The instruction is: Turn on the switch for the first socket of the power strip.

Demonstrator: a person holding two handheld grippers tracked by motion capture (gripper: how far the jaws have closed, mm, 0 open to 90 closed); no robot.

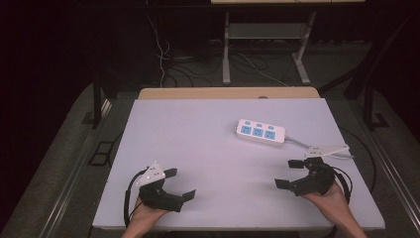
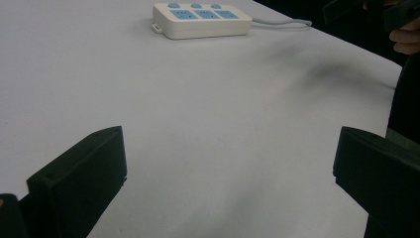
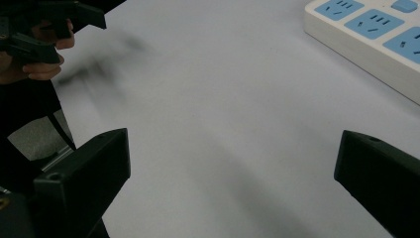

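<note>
A white plastic power strip with three blue sockets [image 1: 260, 132] is seen lying flat on the pale lilac worktop [image 1: 198, 148], right of centre, its grey cord [image 1: 297, 142] trailing rightward. Left tongs [image 1: 181, 182] and right tongs [image 1: 286, 172] are held wide apart, empty, near the front edge. Risk judged: the cord could be snagged by the nearby right tongs, dragging the strip.

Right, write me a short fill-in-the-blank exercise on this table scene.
1. The power strip has ___ blue sockets in a row.
2. Both the left gripper and the right gripper have their jaws ___.
3. The power strip lies nearer the ___ gripper.
4. The power strip's cord runs off toward the table's ___ edge.

Missing words: three; open; right; right
</note>
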